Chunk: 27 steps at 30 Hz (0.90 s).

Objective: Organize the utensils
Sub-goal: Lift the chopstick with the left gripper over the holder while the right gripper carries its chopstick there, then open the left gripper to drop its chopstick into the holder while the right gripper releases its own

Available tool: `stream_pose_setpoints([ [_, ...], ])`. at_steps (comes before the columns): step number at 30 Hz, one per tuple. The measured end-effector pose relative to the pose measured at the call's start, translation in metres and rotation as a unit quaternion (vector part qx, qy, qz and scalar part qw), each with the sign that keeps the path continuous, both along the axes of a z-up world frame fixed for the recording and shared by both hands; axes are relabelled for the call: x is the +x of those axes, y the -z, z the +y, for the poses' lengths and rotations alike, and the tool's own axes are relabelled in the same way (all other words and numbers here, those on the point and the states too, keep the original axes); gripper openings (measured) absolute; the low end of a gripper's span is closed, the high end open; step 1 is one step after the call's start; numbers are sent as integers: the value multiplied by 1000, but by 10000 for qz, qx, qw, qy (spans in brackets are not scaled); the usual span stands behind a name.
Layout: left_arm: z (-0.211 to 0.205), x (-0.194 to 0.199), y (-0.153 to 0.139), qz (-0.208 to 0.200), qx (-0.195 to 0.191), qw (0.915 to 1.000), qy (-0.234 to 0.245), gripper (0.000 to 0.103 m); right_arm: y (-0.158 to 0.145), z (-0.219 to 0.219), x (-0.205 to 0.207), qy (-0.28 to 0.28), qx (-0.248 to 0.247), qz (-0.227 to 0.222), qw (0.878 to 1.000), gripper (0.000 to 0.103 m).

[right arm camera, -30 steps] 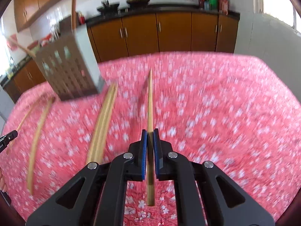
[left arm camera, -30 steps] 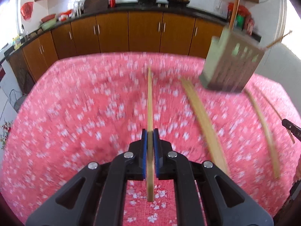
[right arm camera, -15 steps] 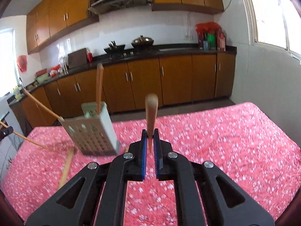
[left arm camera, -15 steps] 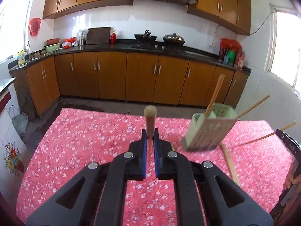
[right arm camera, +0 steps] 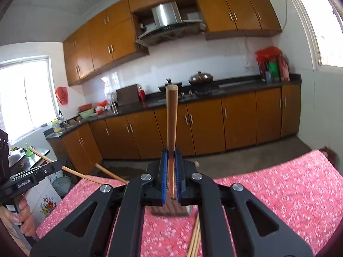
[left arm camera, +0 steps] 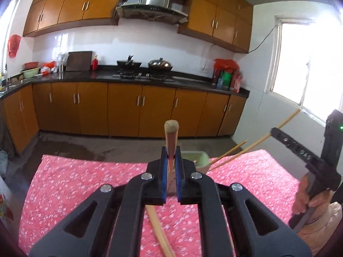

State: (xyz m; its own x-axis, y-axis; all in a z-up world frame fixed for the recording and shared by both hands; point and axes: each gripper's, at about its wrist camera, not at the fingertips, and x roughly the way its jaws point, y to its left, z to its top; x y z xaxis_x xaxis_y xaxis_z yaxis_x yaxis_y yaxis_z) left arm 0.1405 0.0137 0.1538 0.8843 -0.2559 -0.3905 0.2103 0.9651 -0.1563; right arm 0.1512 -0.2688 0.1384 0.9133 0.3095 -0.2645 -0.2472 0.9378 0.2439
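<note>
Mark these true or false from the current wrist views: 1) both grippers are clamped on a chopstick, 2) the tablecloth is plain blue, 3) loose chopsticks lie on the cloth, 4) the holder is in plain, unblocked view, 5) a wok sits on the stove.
1) True. The left gripper and the right gripper each pinch a chopstick, left chopstick, right chopstick.
2) False. The tablecloth is red-pink with white flowers.
3) True. Loose chopsticks lie on it.
4) False. The green holder is mostly hidden behind the left gripper.
5) True. The wok sits on the stove.
</note>
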Motion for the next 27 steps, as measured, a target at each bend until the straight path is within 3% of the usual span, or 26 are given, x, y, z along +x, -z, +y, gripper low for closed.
stream_pose_setpoints([
  [8,-29,25,-15,-393,38,9991,-137,8,-3,17,24,89,-78,-131,9998,7],
  [15,-43,69,25,142,129,9997,-133,8,30,28,52,87,-222,377,9990,8],
  [21,-40,88,48,418,48,9989,-212,11,40,31,60,86,-296,535,9981,8],
  [25,-27,80,45,299,-35,9992,-258,20,35,29,54,174,-294,387,9987,30],
  [27,-21,73,40,196,-89,9992,-325,25,30,23,47,262,-273,263,9989,30],
])
